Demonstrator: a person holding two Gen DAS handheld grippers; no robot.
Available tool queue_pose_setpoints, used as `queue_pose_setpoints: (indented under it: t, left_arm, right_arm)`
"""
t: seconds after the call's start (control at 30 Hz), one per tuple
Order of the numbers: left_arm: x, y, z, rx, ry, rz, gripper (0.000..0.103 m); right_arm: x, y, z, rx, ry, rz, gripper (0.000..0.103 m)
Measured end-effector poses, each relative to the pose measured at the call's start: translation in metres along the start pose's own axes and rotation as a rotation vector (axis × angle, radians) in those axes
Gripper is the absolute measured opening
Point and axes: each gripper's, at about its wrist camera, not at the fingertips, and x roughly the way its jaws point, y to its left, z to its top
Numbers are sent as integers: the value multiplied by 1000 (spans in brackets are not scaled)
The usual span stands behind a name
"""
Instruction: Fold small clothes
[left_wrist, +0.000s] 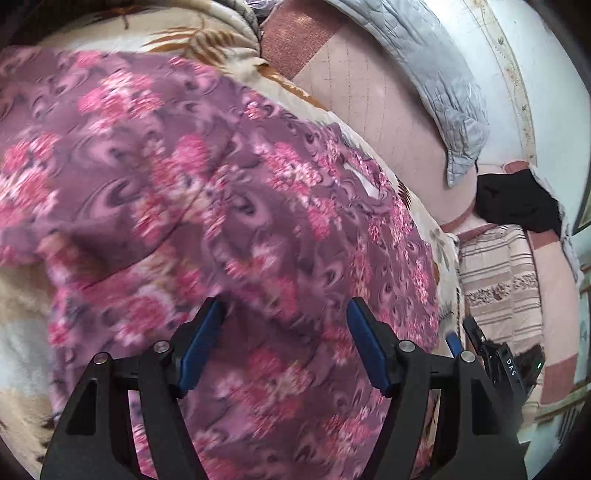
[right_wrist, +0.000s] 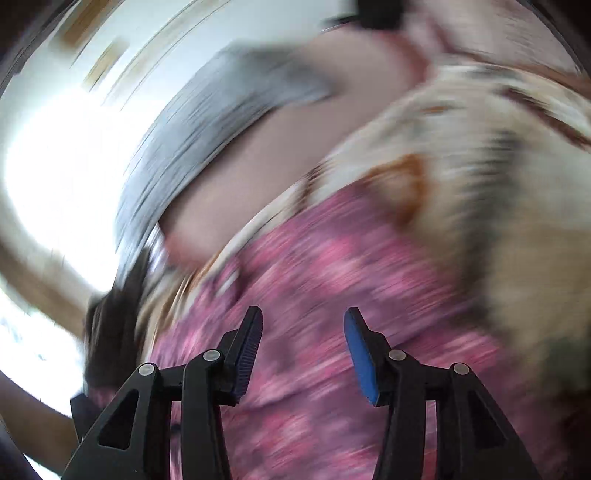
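A purple garment with pink flowers (left_wrist: 207, 206) lies spread over a cream blanket with brown leaves (left_wrist: 184, 33) on a bed. My left gripper (left_wrist: 286, 314) is open and empty just above the garment's near part. In the left wrist view the right gripper (left_wrist: 480, 343) shows at the garment's right edge. The right wrist view is motion-blurred; my right gripper (right_wrist: 303, 325) is open and empty above the same garment (right_wrist: 332, 280), with the blanket (right_wrist: 480, 184) beyond it.
A grey quilted cover (left_wrist: 436, 81) lies along the white wall behind a pink mattress sheet (left_wrist: 369, 92). A black cloth (left_wrist: 517, 203) and a striped beige cloth (left_wrist: 498, 280) lie to the right of the garment.
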Motion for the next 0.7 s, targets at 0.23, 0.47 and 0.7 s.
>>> queue_pose_setpoints:
  t: [0.23, 0.47, 0.7]
  left_arm:
    - [-12, -4, 15, -70, -72, 63, 5]
    - [-29, 8, 9, -82, -100, 178, 5]
    - [-15, 7, 2, -81, -67, 237, 5]
  right_arm:
    - [-9, -87, 26, 212, -62, -41, 50]
    - [18, -84, 27, 232, 57, 4, 51]
    - [46, -36, 7, -60, 222, -9, 10]
